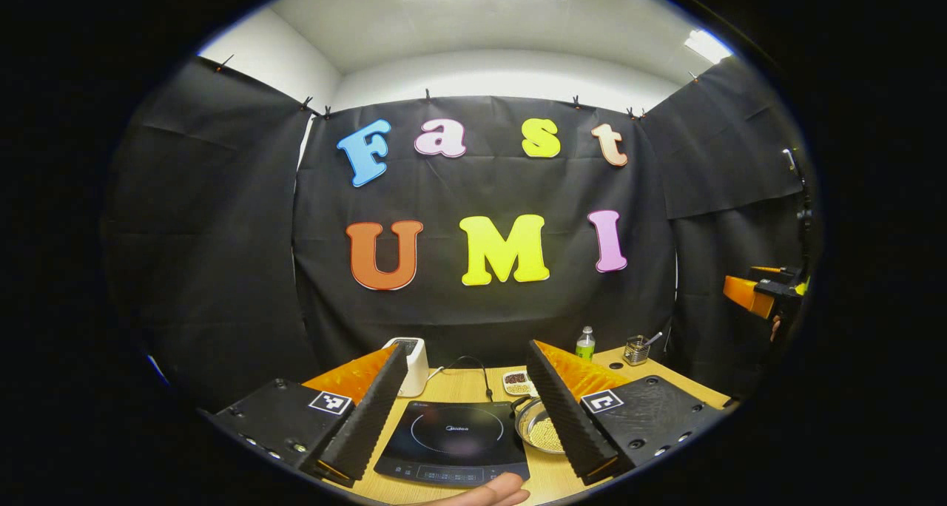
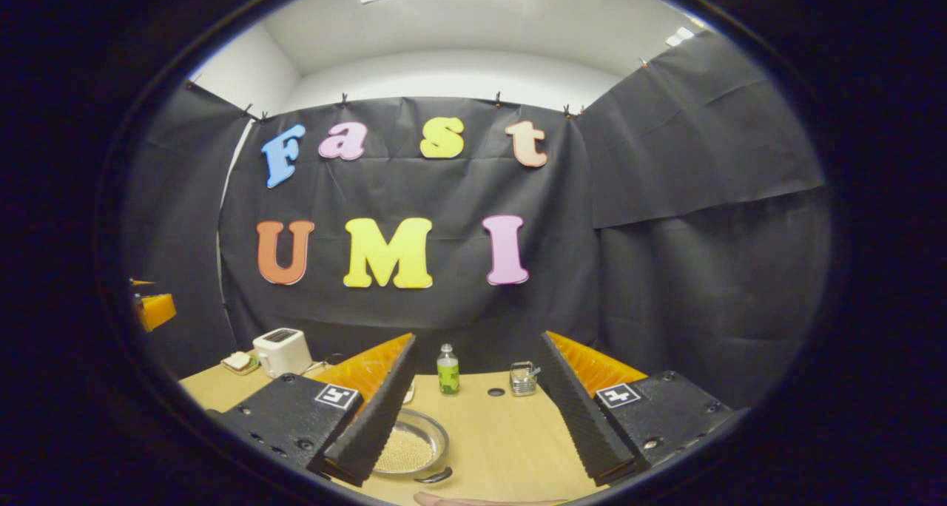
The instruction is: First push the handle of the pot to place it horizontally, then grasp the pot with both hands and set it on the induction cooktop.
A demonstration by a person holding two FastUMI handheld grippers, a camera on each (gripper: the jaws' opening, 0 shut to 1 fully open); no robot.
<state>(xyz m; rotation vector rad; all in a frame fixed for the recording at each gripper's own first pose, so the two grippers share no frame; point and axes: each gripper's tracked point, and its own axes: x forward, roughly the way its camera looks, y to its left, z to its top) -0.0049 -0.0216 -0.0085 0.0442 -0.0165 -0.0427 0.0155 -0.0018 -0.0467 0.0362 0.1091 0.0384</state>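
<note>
One pot point(image 1: 542, 430) of pale grains is seen on the wooden table point(image 2: 503, 432), just right of the one induction cooktop point(image 1: 455, 441). Behind the pot, one green bottle point(image 2: 447, 371) and one small jar point(image 2: 522, 379) are counted. Both the left gripper point(image 1: 464, 417) and the right gripper point(image 2: 473, 421) are held spread wide, nothing gripped.

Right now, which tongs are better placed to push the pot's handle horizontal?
Right, probably. In the right gripper view the shallow metal pot of pale grains lies just ahead of the open right tongs, its dark handle nearest. The open left tongs face the black induction cooktop.
</note>
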